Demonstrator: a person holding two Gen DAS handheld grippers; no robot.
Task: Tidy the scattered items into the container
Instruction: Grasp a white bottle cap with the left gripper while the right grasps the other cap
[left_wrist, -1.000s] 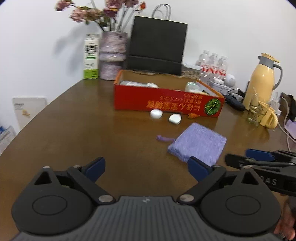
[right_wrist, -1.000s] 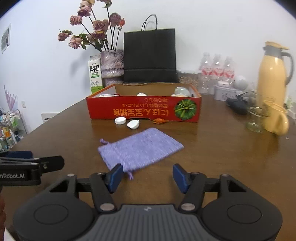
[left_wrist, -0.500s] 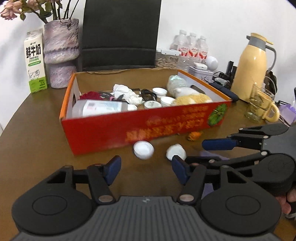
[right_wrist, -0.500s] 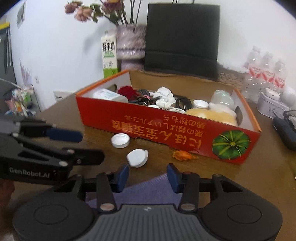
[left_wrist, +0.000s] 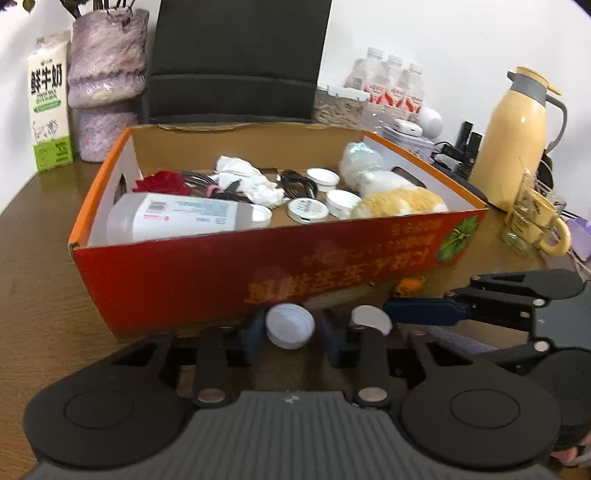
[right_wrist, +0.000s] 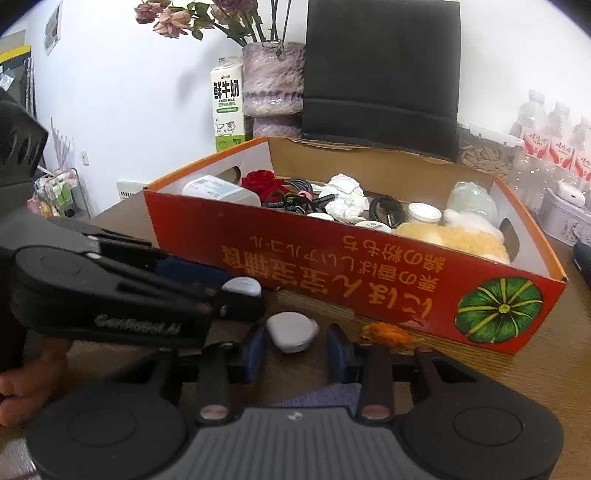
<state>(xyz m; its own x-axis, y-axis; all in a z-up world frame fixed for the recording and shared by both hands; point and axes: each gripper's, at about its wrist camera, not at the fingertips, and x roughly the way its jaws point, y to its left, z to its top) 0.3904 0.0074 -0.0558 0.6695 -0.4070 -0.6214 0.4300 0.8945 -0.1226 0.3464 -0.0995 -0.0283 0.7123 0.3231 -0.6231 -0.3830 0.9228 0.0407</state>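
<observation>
A round white cap (left_wrist: 290, 326) lies on the table against the red box's front wall (left_wrist: 221, 280). My left gripper (left_wrist: 293, 338) straddles it, jaws closing, a thin gap left at the right pad. A white flip-top cap (right_wrist: 291, 330) sits between the closing jaws of my right gripper (right_wrist: 295, 349), with small gaps on both sides. Both caps appear in each view: the flip-top cap (left_wrist: 371, 319) and the round cap (right_wrist: 242, 286). An orange scrap (right_wrist: 386, 332) lies by the box (right_wrist: 332, 254). The purple pouch (right_wrist: 325, 393) is mostly hidden under my right gripper.
The box holds a plastic bottle (left_wrist: 177, 218), crumpled tissue, cables, lids and a yellow plush. Behind it stand a milk carton (left_wrist: 50, 103), a purple vase (left_wrist: 107, 81) and a black bag (left_wrist: 240, 55). A yellow thermos (left_wrist: 517, 136) and glass mug (left_wrist: 532, 218) stand right.
Both grippers moved forward over the purple pouch to the box's front wall. Their jaws narrowed, each now around a white cap. The box now fills both views.
</observation>
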